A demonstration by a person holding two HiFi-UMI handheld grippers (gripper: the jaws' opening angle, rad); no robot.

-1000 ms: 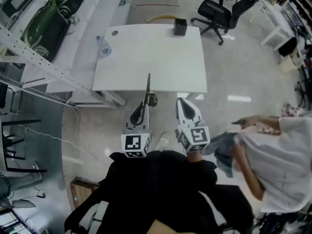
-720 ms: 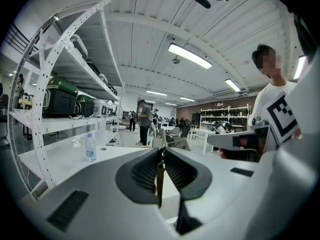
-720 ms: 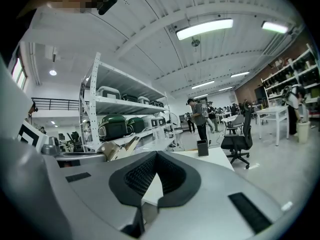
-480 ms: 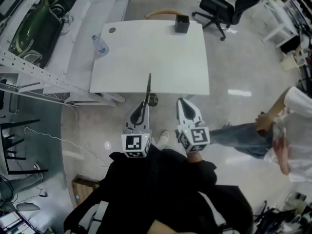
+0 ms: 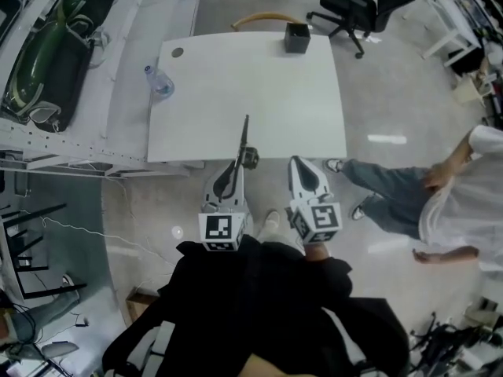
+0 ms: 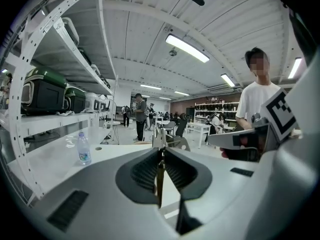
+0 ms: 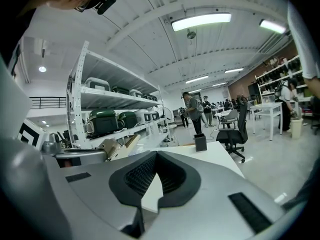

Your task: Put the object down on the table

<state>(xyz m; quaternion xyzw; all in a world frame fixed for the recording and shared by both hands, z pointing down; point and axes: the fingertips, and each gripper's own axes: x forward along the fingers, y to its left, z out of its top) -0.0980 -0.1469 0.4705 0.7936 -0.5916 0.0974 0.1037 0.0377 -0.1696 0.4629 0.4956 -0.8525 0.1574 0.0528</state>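
My left gripper (image 5: 236, 168) is shut on a long thin dark tool (image 5: 244, 136). The tool points forward, and its tip reaches over the near edge of the white table (image 5: 251, 85). In the left gripper view the tool (image 6: 159, 181) stands edge-on between the pads, with its metal head just beyond the left gripper (image 6: 161, 153). My right gripper (image 5: 303, 169) hangs beside it at the table's near edge, its jaws together and nothing in them. From the right gripper (image 7: 156, 155), the tool's head (image 7: 114, 148) shows at the left.
A black box (image 5: 297, 38) stands at the table's far edge, a water bottle (image 5: 158, 82) at its left edge. Shelving with green cases (image 5: 47, 49) runs along the left. An office chair (image 5: 354, 6) is behind the table. A person (image 5: 460, 199) walks at the right.
Both grippers have come closer to the table, so the tool's tip now lies over its near edge. The person at the right has stepped across the floor.
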